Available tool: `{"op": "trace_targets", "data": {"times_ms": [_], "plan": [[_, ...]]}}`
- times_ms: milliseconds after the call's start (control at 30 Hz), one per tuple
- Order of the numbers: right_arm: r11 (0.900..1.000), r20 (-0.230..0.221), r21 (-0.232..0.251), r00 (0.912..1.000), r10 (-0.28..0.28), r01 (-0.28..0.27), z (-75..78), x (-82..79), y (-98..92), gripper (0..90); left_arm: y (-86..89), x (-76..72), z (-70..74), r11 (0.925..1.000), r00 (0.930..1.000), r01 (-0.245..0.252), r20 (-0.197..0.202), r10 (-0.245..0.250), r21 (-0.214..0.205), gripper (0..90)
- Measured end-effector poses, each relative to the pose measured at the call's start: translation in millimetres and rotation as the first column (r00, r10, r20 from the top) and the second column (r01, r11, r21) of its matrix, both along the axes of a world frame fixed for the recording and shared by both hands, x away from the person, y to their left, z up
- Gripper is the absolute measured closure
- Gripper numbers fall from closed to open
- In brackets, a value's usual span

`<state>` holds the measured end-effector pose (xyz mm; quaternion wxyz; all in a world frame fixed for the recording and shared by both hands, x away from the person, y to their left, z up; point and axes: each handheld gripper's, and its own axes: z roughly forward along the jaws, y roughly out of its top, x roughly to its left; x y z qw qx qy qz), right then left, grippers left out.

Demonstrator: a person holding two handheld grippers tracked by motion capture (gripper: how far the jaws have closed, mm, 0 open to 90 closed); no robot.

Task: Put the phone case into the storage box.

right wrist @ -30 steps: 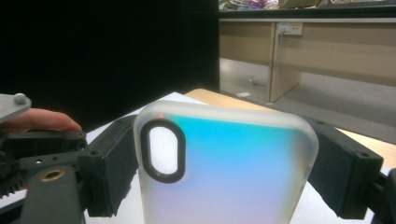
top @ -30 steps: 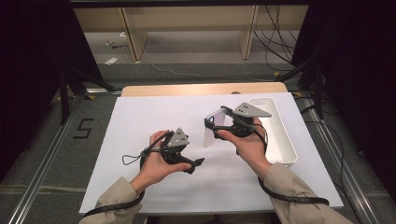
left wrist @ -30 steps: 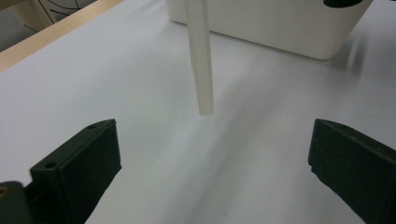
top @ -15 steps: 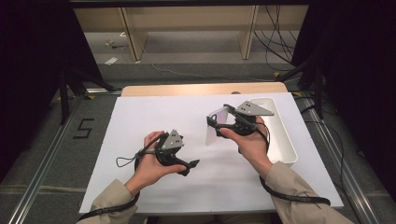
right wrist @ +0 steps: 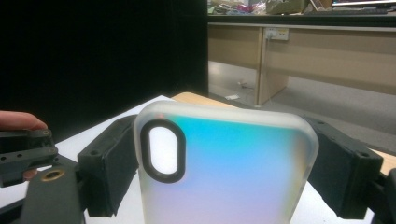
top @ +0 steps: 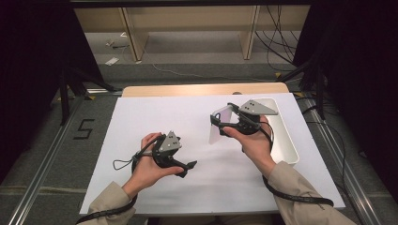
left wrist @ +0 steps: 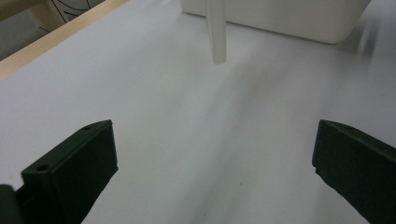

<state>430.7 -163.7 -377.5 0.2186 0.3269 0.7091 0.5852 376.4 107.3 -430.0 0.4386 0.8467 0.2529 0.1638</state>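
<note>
Right gripper clamped on the phone case, upright above the table's right half beside the white bin | your left gripper, jaws apart and empty, sits low near the front edge; case lies ahead-right, long axis vertical | bare sheet between, nothing blocks.

Evenly lit white surface from overhead; dark surroundings left and right. Soft shadows. Mild blur and grain in both gripper views.
</note>
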Motion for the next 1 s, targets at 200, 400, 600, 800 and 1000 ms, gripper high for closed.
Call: {"op": "trace_targets", "data": {"times_ms": [200, 400, 600, 800, 1000], "plan": [[1.0000, 0.001, -0.001, 1.0000, -0.008, 0.008, 1.4, 0.8, -2.5, 18.1, 1.8, -1.0, -0.7, 1.0000, 1.0000, 0.000, 0.001, 0.000, 0.000, 0.0], [0.9998, 0.005, 0.000, 0.9998, -0.022, 0.022, 3.7, 1.8, -5.9, 18.1, 3.6, -2.0, -1.1, 1.0000, 1.0000, -0.001, 0.001, 0.001, -0.002, 0.0], [0.9995, 0.008, 0.001, 0.9995, -0.031, 0.031, 5.2, 3.2, -8.7, 18.2, 6.1, -2.9, -1.7, 1.0000, 1.0000, -0.004, 0.001, 0.004, 0.001, 0.0], [0.9991, 0.011, -0.005, 0.9991, -0.042, 0.042, 6.1, 4.5, -11.5, 18.1, 8.2, -3.8, -1.9, 1.0000, 1.0000, -0.005, -0.002, 0.005, 0.003, 0.0], [0.9986, 0.013, -0.005, 0.9985, -0.053, 0.053, 7.5, 6.1, -15.1, 18.1, 9.7, -4.4, -2.3, 0.9999, 0.9999, -0.011, -0.001, 0.011, 0.002, 0.0]]}}
